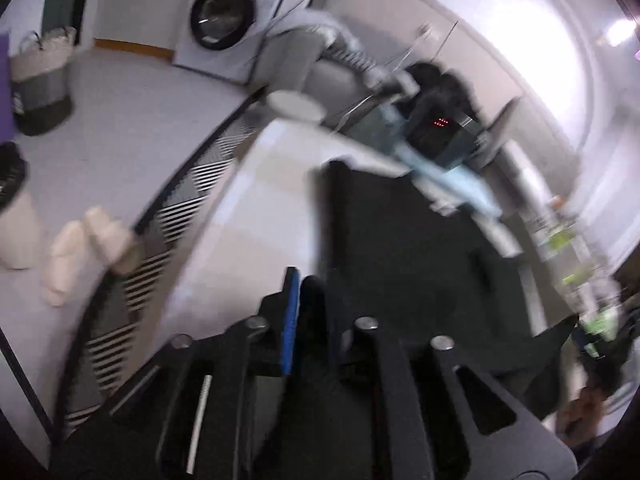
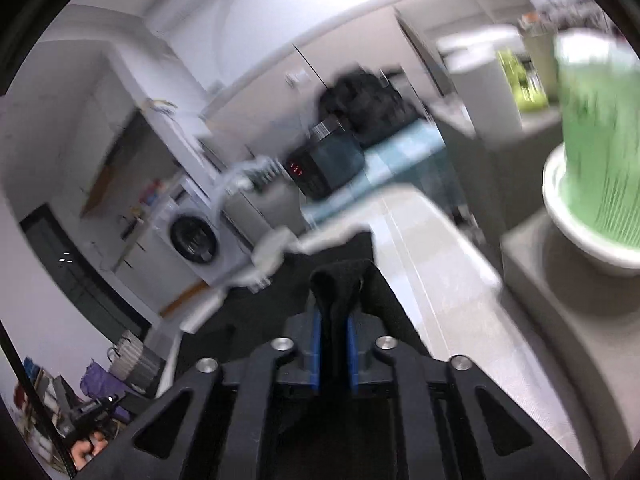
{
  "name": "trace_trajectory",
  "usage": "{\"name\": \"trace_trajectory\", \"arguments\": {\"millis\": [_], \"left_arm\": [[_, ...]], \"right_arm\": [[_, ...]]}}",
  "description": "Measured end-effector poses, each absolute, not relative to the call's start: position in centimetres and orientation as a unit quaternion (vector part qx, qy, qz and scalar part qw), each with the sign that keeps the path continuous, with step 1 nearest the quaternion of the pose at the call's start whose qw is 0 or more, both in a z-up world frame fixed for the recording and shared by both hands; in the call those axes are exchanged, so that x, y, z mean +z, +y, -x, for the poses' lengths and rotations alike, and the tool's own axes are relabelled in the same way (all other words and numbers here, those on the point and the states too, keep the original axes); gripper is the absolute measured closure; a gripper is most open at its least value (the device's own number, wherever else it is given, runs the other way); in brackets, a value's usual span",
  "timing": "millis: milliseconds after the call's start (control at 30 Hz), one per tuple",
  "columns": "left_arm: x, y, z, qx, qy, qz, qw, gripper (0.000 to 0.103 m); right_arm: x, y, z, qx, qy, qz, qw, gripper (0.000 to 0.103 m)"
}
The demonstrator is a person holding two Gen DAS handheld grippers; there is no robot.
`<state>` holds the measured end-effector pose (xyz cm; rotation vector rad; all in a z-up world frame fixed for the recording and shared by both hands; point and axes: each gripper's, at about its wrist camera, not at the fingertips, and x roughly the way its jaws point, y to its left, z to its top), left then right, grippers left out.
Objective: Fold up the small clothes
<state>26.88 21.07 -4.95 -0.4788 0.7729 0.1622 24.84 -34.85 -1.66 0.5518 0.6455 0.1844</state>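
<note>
While both views are smeared by motion blur, the black garment (image 1: 400,248) can be made out lying ahead of the left gripper (image 1: 310,320) across the pale tabletop (image 1: 272,200), with one edge rising back toward that tool. In the left wrist view only one blue pad (image 1: 291,320) shows clearly, dark cloth sits right against it, and the opposite finger merges with the fabric, so whether the jaws pinch or merely flank the cloth cannot be told. The right gripper (image 2: 334,352) is plainer: a bunched fold of the same black garment (image 2: 340,280) stands between its two blue pads (image 2: 315,344), which sit narrowly apart and appear to touch the cloth on both sides. The likely trouble from here is slippage; if either grip is loose, a quick sweep could pull the edge free, and the fold would land skewed or collapse into a heap. Uneven tension between the two tools could also drag the garment toward the table's edge. The left view alone shows the spread of the garment on the table, the striped rug (image 1: 160,240) beside it and a washing machine (image 1: 228,16) far ahead. The right view alone shows the cloth between both pads, and a green container in a white bowl (image 2: 596,184) off to that tool's right.
</note>
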Motion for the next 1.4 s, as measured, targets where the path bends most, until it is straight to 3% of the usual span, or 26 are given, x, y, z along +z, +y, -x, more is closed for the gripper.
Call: {"name": "trace_trajectory", "arguments": {"millis": [33, 167, 233, 333, 467, 533, 633, 833, 967, 1067, 1133, 1233, 1400], "left_arm": [[-5.5, 21.1, -26.8, 0.087, 0.381, 0.226, 0.892, 0.081], [-6.2, 20.5, -24.4, 0.099, 0.391, 0.211, 0.89, 0.07], [-6.3, 20.0, -21.8, 0.102, 0.394, 0.208, 0.89, 0.054], [-6.6, 19.2, -18.3, 0.092, 0.396, 0.226, 0.885, 0.041], [-7.3, 17.9, -13.9, 0.057, 0.41, 0.268, 0.87, 0.033], [-7.7, 17.4, -13.0, 0.056, 0.407, 0.278, 0.868, 0.023], [-8.5, 16.6, -11.9, 0.04, 0.413, 0.286, 0.864, 0.021], [-9.7, 15.5, -12.9, -0.001, 0.433, 0.33, 0.839, 0.021], [-10.5, 15.4, -14.2, 0.0, 0.431, 0.356, 0.829, 0.028], [-11.3, 15.9, -15.3, 0.013, 0.424, 0.373, 0.825, 0.04], [-11.7, 16.1, -15.9, 0.025, 0.422, 0.377, 0.824, 0.063], [-11.7, 16.4, -16.4, 0.038, 0.423, 0.371, 0.826, 0.087], [-12.0, 16.4, -16.6, 0.04, 0.422, 0.365, 0.829, 0.091]], "right_arm": [[-2.5, -35.0, -25.1, 0.072, 0.34, -0.26, 0.901, 0.064], [-4.2, -35.6, -23.4, 0.035, 0.384, -0.239, 0.891, 0.06], [-5.0, -36.1, -22.1, 0.043, 0.398, -0.246, 0.883, 0.057], [-5.9, -36.7, -18.9, 0.052, 0.407, -0.26, 0.874, 0.045], [-6.9, -37.2, -15.0, 0.07, 0.425, -0.281, 0.858, 0.034], [-6.9, -36.8, -13.4, 0.08, 0.429, -0.283, 0.854, 0.032], [-7.6, -36.4, -11.8, 0.106, 0.438, -0.31, 0.837, 0.023], [-8.9, -34.7, -11.8, 0.147, 0.447, -0.336, 0.816, 0.022], [-9.2, -33.9, -12.8, 0.16, 0.432, -0.356, 0.813, 0.022], [-9.1, -33.3, -13.8, 0.157, 0.427, -0.359, 0.815, 0.022], [-9.1, -32.8, -14.4, 0.152, 0.423, -0.362, 0.817, 0.022], [-8.6, -31.8, -14.8, 0.143, 0.418, -0.335, 0.832, 0.023], [-8.2, -30.1, -14.6, 0.138, 0.424, -0.288, 0.847, 0.023]]}}
